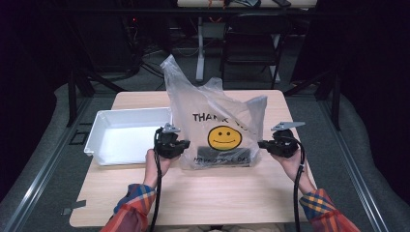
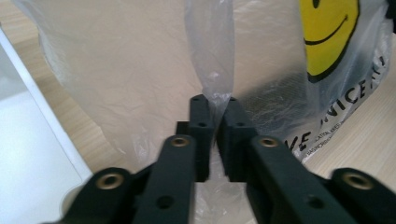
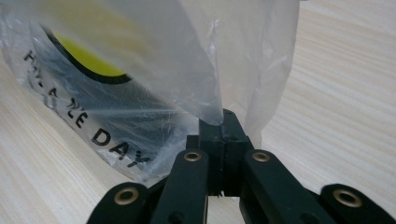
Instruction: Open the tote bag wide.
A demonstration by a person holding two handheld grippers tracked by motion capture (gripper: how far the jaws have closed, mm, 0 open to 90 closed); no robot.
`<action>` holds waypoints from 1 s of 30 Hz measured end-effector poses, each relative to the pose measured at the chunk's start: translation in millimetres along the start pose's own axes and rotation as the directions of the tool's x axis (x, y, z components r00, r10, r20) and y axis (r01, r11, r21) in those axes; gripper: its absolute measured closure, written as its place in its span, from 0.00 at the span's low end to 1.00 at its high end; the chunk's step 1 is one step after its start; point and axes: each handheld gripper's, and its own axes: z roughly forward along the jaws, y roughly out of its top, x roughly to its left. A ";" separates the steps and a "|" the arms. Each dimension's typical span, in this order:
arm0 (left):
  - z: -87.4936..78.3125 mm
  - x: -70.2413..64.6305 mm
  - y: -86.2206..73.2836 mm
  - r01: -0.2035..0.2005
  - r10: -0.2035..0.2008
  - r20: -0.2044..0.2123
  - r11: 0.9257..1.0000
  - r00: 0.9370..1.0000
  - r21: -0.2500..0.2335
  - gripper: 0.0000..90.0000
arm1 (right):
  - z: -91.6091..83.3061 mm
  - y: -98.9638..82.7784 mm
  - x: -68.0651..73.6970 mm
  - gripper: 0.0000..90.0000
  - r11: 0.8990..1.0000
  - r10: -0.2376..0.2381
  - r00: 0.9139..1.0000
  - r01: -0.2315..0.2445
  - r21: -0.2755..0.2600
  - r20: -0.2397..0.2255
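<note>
A wooden table (image 1: pixel 217 198) carries a white tray (image 1: pixel 126 136) and a plastic bag (image 1: pixel 217 121).

The clear plastic bag (image 1: pixel 215 126) on the table carries black capitals reading "THANK" across its front, with the rest of that line lost in a fold. Below it sits a yellow smiley face (image 1: pixel 224 137). In the right gripper view the lower line ends in "DAY"; in the left gripper view I can make out "NICE" beside the face. The smaller print under it is too blurred to read.
</note>
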 end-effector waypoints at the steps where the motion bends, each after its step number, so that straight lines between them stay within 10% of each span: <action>1: -2.3 -0.5 1.3 -0.001 0.001 -0.002 1.000 1.000 -0.003 0.86 | 1.5 -1.1 -1.3 1.00 1.000 0.002 1.000 -0.002 0.013 -0.001; 8: -15.0 -0.3 12.8 -0.004 -0.006 -0.084 0.993 0.996 -0.116 0.58 | 12.4 -8.2 -2.4 1.00 0.998 0.002 1.000 -0.001 0.055 -0.015; 17: 16.4 -7.1 7.8 -0.038 0.038 -0.093 0.999 0.995 0.009 0.95 | 10.2 -11.8 -4.1 0.90 0.997 -0.011 1.000 0.013 0.074 -0.027; 30: 21.1 -2.0 1.9 -0.013 0.015 -0.074 1.000 0.997 0.026 0.97 | -24.2 5.6 -13.3 0.54 0.997 -0.016 0.998 0.011 -0.082 -0.053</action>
